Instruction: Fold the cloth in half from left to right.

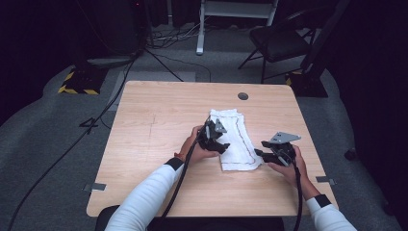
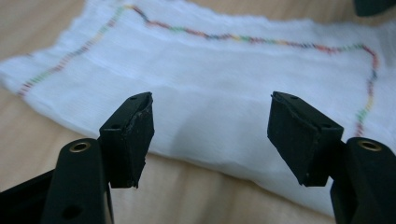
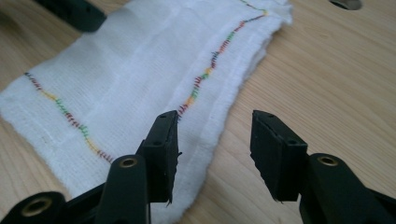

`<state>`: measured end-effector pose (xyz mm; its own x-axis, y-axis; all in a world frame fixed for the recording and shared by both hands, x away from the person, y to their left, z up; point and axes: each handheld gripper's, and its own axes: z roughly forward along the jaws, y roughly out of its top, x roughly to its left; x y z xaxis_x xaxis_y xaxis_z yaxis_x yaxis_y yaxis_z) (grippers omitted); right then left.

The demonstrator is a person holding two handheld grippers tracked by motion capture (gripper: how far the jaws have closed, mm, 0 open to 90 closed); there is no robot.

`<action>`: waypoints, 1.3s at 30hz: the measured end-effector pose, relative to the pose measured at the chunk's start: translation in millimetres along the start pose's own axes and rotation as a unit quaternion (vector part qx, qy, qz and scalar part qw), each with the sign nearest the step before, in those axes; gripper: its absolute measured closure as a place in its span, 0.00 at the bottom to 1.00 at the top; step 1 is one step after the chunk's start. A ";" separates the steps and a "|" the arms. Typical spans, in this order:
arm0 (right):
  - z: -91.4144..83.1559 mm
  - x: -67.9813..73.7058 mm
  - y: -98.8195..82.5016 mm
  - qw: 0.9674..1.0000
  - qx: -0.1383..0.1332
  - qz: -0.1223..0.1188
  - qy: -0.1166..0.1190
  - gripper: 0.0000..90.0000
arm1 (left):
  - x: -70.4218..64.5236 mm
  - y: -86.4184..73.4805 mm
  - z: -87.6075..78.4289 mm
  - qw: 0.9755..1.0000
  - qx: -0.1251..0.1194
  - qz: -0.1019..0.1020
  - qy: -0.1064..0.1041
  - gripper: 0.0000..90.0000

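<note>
A thin white cloth point(image 1: 236, 139) with multicoloured stitching lies folded on my counter point(image 1: 154, 144). Left claw point(image 2: 212, 135) and right claw point(image 3: 215, 154) both gape, empty. It looks limp and light; I'd pinch the edges.

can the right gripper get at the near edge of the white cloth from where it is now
Probably yes. The right gripper has its jaws open just over the edge of the white cloth, and nothing lies between them. The left gripper sits on the cloth's other side, out of its path.
</note>
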<state>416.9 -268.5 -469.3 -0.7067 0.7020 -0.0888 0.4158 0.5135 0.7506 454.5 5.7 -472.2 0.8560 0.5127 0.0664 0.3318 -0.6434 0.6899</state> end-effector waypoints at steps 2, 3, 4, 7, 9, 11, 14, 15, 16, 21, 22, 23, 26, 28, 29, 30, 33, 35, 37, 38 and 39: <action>6.4 0.0 0.9 1.000 0.004 -0.004 0.000 0.58 | -5.5 -1.9 3.8 1.000 0.013 0.007 -0.009 0.36; 9.4 -0.2 1.0 1.000 0.006 -0.007 0.004 0.58 | -9.2 -3.6 7.5 1.000 0.022 0.016 -0.007 0.36; 13.9 -0.6 0.5 1.000 0.011 -0.004 0.009 0.58 | -10.8 -5.1 9.7 0.999 0.026 0.017 -0.010 0.36; 22.5 1.3 -0.5 0.999 0.030 -0.007 0.017 0.59 | -11.1 -9.0 13.3 0.999 0.027 0.017 -0.017 0.36; 24.5 3.7 -0.8 0.999 0.035 -0.012 0.021 0.59 | -9.7 -11.2 13.3 0.999 0.024 0.011 -0.021 0.36; 26.3 5.3 -2.2 0.999 0.039 -0.013 0.027 0.61 | -10.1 -13.7 12.8 1.000 0.019 0.010 -0.020 0.36; 26.7 5.2 -3.8 0.998 0.037 -0.007 0.041 0.66 | -12.8 -16.8 11.1 1.000 0.014 0.006 -0.014 0.37; 26.5 5.6 -4.0 0.998 0.037 -0.008 0.045 0.67 | -14.0 -17.8 10.1 1.000 0.014 0.005 -0.011 0.37; 26.2 6.4 -4.1 0.998 0.038 -0.010 0.050 0.68 | -15.0 -18.7 9.2 1.000 0.015 0.006 -0.012 0.37; 23.1 17.4 -5.2 0.997 0.039 -0.022 0.069 0.72 | -18.6 -26.0 1.5 1.000 0.018 0.004 -0.019 0.37; 22.5 20.5 -5.0 0.996 0.040 -0.025 0.073 0.73 | -20.0 -28.6 -1.1 1.000 0.019 0.004 -0.021 0.37; 21.4 24.6 -4.9 0.996 0.042 -0.032 0.078 0.73 | -21.3 -30.7 -3.1 1.000 0.019 0.004 -0.023 0.37; 19.4 34.4 -5.7 0.995 0.043 -0.034 0.086 0.74 | -25.4 -35.7 -9.4 0.999 0.024 0.005 -0.024 0.37; 17.4 41.2 -6.9 0.994 0.042 -0.037 0.091 0.74 | -28.4 -40.4 -14.6 0.999 0.026 0.008 -0.028 0.37; 16.3 45.0 -7.7 0.994 0.041 -0.038 0.094 0.74 | -29.8 -43.2 -17.4 0.999 0.026 0.008 -0.030 0.37; 14.8 49.1 -8.4 0.994 0.041 -0.040 0.098 0.74 | -31.5 -46.2 -20.1 0.999 0.026 0.007 -0.032 0.37; 11.0 61.4 -10.7 0.992 0.040 -0.047 0.108 0.74 | -35.2 -55.4 -28.4 0.999 0.028 -0.004 -0.043 0.37; 8.6 69.0 -11.9 0.991 0.039 -0.053 0.116 0.74 | -37.5 -61.1 -33.6 0.998 0.028 -0.005 -0.048 0.37; 6.7 75.8 -12.7 0.990 0.040 -0.058 0.122 0.74 | -41.1 -65.8 -38.6 0.998 0.028 -0.002 -0.049 0.37; 5.7 79.1 -13.1 0.989 0.040 -0.060 0.126 0.74 | -42.5 -67.3 -40.0 0.998 0.028 -0.004 -0.049 0.37; 5.1 80.9 -13.3 0.989 0.040 -0.062 0.128 0.74 | -43.9 -69.4 -41.9 0.998 0.028 -0.006 -0.051 0.37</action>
<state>357.1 -216.0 -489.8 -0.8722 0.4892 0.0000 0.3547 0.6323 0.6888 377.2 51.6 -492.7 0.8873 0.4609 -0.0174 0.3607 -0.6700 0.6489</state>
